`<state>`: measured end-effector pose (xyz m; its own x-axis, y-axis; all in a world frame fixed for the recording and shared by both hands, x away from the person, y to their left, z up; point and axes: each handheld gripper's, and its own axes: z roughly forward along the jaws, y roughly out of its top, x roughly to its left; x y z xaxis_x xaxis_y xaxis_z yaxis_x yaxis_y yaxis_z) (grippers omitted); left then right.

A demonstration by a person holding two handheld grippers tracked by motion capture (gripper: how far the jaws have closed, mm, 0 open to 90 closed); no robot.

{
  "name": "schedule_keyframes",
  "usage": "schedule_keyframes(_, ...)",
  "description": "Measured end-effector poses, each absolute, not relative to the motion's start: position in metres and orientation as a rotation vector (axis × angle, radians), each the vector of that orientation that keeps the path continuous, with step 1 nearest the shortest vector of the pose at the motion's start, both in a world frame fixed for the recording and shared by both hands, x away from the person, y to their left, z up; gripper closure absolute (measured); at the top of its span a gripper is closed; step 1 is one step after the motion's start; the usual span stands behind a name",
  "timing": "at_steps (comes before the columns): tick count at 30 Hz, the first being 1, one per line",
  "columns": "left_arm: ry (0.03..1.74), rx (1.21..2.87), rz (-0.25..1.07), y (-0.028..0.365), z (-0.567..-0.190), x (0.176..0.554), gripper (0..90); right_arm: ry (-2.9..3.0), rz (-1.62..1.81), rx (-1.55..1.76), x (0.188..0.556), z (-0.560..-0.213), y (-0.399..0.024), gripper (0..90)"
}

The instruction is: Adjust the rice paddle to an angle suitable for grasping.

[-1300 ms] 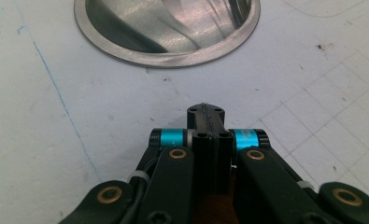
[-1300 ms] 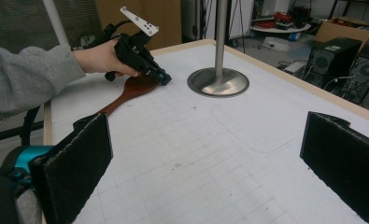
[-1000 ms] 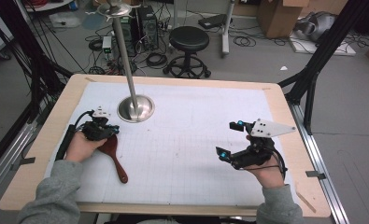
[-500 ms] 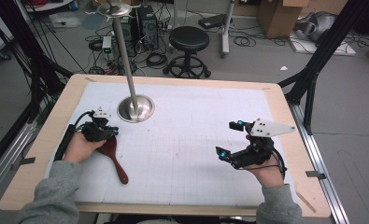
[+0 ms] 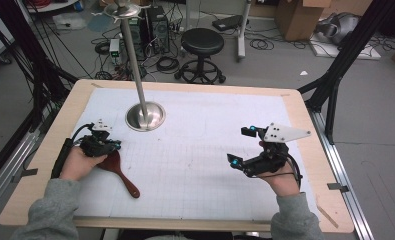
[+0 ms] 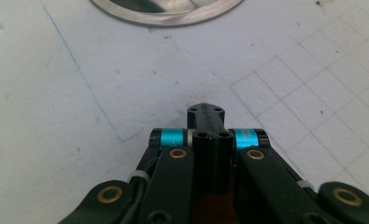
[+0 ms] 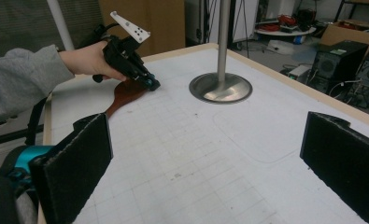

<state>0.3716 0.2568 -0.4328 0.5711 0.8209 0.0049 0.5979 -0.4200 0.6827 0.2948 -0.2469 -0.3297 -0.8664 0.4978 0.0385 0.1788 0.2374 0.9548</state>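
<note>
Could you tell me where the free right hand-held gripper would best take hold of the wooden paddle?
Probably the narrow handle: it lies flat, pointing toward the table's near edge, clear of the left hand-held gripper on the wide blade. The right hand-held gripper should come from above, jaws straddling the handle.

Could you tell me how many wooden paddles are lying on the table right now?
1. The wooden paddle lies at the table's left side, its broad end under the left tool.

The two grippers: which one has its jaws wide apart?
The right gripper: its jaws stand wide open over bare table. The left gripper is shut at the wooden paddle.
</note>
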Motion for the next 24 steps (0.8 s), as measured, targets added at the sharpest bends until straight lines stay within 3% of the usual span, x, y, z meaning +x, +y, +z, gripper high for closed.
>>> schedule_keyframes(24,1.198,2.113,0.481,0.282,-0.434,0.328,89.5,2.263,1.688,0.598,0.310,-0.329,-0.230,0.9)
